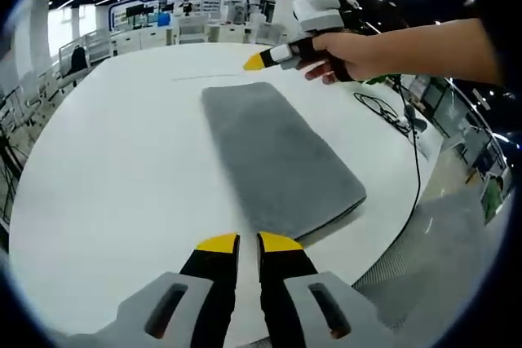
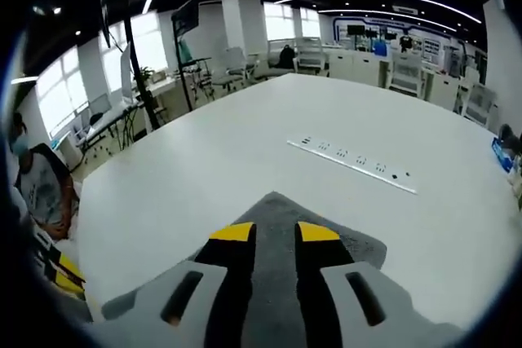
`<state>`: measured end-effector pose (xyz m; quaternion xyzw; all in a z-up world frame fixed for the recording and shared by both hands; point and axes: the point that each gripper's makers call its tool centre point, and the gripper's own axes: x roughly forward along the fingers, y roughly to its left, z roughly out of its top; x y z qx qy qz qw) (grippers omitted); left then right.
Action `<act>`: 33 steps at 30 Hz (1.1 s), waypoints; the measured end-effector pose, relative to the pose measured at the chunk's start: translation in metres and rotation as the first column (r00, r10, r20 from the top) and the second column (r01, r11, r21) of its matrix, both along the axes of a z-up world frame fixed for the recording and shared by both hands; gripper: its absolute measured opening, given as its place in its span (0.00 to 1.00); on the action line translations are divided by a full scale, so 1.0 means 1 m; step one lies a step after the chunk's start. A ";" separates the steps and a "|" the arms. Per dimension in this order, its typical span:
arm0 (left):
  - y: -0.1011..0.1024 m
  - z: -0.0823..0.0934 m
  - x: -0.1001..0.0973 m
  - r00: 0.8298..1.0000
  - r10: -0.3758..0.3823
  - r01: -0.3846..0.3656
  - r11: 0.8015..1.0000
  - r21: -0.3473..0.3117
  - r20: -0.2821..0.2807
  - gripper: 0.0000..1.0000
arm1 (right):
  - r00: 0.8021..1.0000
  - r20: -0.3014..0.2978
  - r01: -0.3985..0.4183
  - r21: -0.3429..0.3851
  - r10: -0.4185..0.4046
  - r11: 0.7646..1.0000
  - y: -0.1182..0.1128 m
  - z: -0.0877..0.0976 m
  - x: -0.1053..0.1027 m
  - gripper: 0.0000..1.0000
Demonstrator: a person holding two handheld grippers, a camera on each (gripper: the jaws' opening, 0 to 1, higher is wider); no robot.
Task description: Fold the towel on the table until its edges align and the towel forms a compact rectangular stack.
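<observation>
While the grey plush rectangular towel [image 1: 277, 160] lies flat on the white round table [image 1: 114, 169], it already presents as a long, narrow, folded slab with thick, even edges, running from the near end just beyond the left gripper [image 1: 249, 243] to the far end beside the right gripper [image 1: 259, 61]. In the left gripper view the left gripper's yellow-tipped black jaws stand nearly closed with a thin gap between them, grasping nothing, poised just short of the towel's near short edge. The right gripper, carried in a person's hand [image 1: 347, 53], hangs above the far right corner; its jaws appear closed and empty there, though in the right gripper view they [image 2: 276, 232] stand slightly apart over the towel's end [image 2: 363, 246] with no cloth between them. The placement at opposite short ends suggests, in my judgement, either a check of alignment or readiness for one more end-to-end fold. A recessed strip of sockets [image 2: 352, 165] lies in the tabletop well beyond the towel. No creasing or skew is evident; edges look aligned.
</observation>
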<state>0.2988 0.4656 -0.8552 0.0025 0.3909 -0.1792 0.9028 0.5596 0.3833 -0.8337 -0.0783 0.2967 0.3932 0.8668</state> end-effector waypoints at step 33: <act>0.030 0.016 0.004 0.997 0.065 -0.065 0.998 -0.006 0.045 0.10 | 0.924 -0.191 -0.359 -0.139 0.331 0.923 0.038 -0.061 -0.100 0.11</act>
